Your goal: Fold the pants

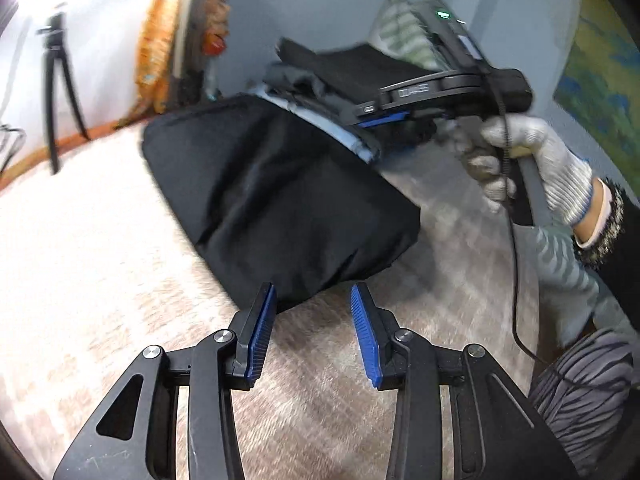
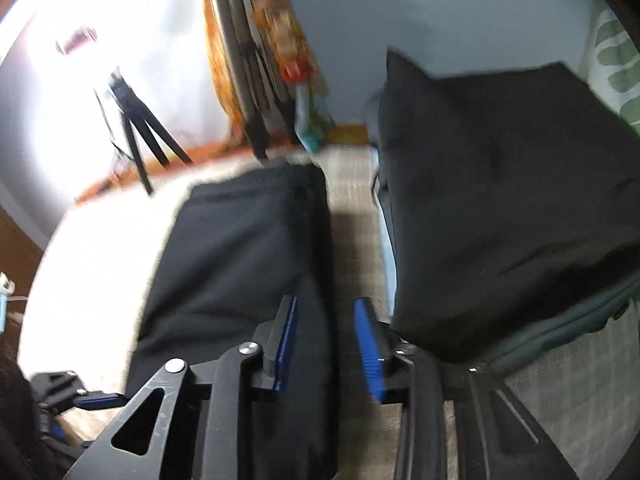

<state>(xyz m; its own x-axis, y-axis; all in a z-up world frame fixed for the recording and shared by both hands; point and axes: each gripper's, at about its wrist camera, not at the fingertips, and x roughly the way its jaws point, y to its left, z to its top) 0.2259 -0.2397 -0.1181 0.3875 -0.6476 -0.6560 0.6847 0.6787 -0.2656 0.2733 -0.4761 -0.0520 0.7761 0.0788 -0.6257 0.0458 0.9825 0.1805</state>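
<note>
Pale woven bedspread [image 1: 100, 280] covers whole work surface. Small black tripod [image 1: 60, 92] stands far left against bright white backdrop, also seen in right wrist view [image 2: 136, 128]. Orange fringed cloth [image 1: 160, 40] hangs far centre, just beside larger folded tripod [image 2: 244, 60] (legs together, leaning). Blue-grey wall [image 1: 320, 0] behind. Green-striped pillow [image 1: 404, 36] far right. Green-blue painting [image 1: 600, 88] on right wall. Stack of folded dark clothes [image 2: 500, 200] on right, light blue layer in it.
</note>
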